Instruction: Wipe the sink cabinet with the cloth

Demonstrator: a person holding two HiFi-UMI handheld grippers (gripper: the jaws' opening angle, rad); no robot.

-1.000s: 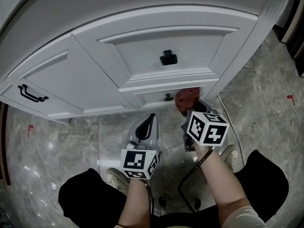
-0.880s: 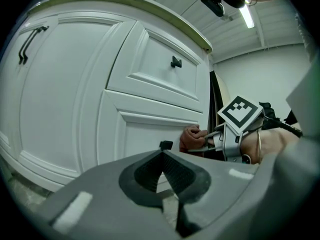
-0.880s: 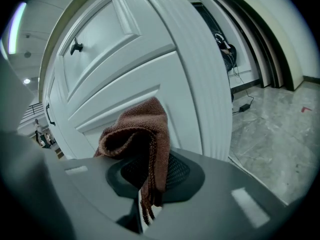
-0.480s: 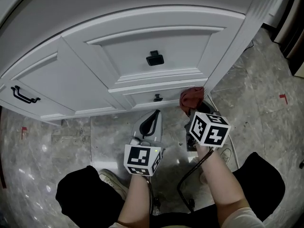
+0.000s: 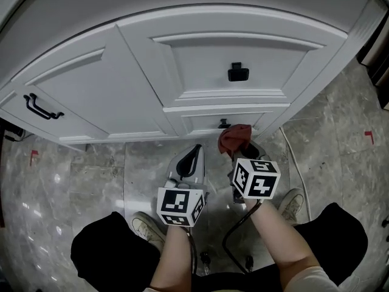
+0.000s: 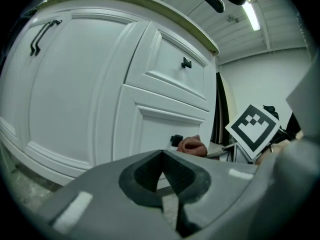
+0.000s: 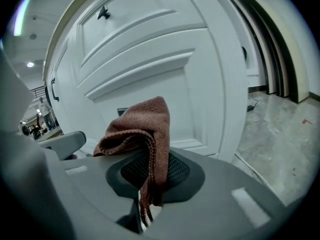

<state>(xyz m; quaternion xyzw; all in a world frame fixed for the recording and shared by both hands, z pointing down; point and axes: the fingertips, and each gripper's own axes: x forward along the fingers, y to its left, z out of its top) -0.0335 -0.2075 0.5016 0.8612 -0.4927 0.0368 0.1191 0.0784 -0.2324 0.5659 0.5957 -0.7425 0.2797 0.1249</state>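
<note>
The right tongs [image 7: 149, 180] are closed on the cloth [image 7: 143, 130]. The reddish-brown fabric is pinched between the dark ribbed pads. A folded bunch stands up above the jaws and a thin frayed edge hangs down through them. From the head view, the cloth [image 5: 235, 139] sits at the front of the right tongs [image 5: 240, 152], low against the white sink cabinet [image 5: 200, 53]. It is just beneath the small black knob [image 5: 223, 124] of the bottom drawer and close to the cabinet's base. No view shows whether the fabric is actually pressing on the painted panel.

The left tongs [image 6: 163, 180] hold nothing. Their jaws are drawn together, the pads meeting in a V-shaped notch with only a thin seam below. In the head view the left tongs [image 5: 190, 160] point at the foot of the cabinet, just left of the right tongs, and hang over the grey marbled floor [image 5: 91, 175] without touching the cabinet.

A square black handle [image 5: 237, 72] sits on the drawer above, and a long black pull [image 5: 41, 107] is on the door far to the left. A light-coloured shoe [image 5: 295, 201] shows on the floor beside the right forearm.
</note>
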